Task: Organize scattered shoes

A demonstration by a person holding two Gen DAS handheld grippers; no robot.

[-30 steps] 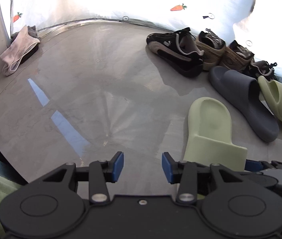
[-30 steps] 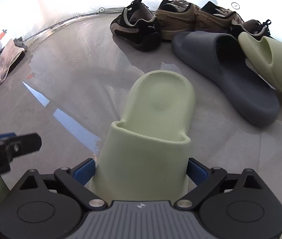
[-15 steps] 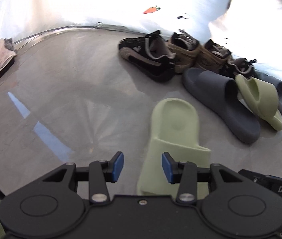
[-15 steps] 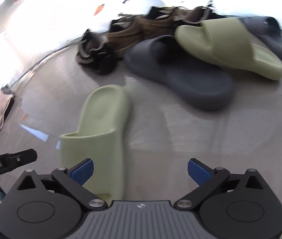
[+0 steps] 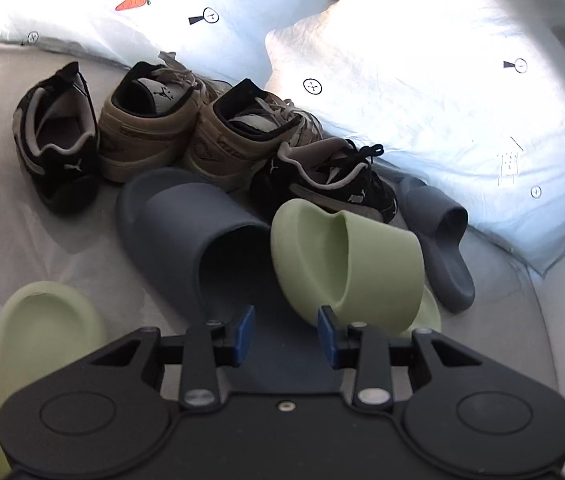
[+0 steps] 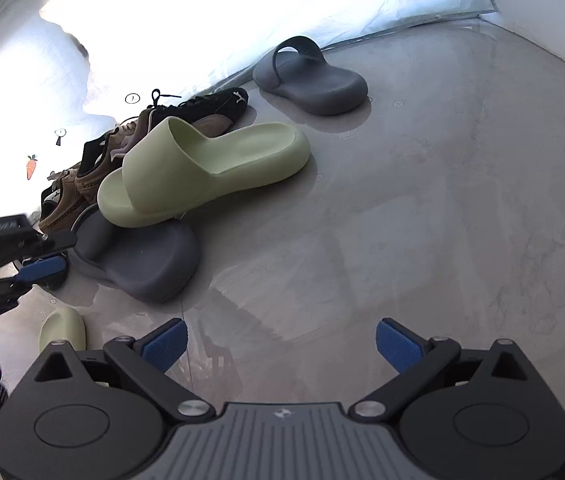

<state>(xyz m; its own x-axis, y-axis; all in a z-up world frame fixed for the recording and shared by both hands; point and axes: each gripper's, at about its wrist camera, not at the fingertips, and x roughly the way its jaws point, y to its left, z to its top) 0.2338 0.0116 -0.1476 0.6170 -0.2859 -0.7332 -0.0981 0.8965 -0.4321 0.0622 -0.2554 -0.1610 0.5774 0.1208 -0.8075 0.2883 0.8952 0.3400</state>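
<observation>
Left wrist view: the left hand-held gripper (image 5: pixel 285 330) is open and holds nothing. A tilted green slipper (image 5: pixel 346 264) leans on a grey slipper (image 5: pixel 198 232) just ahead. Sneakers (image 5: pixel 150 128) stand in a row behind, beside a white sheet (image 5: pixel 422 80).

Right wrist view: the right hand-held gripper (image 6: pixel 280 346) is wide open over the bare floor (image 6: pixel 462 208). A second green slipper (image 6: pixel 62 328) lies at lower left.

Home floor (image 6: pixel 422 208): shoes (image 5: pixel 142 128) beside printed white bedding (image 5: pixel 402 92).
</observation>
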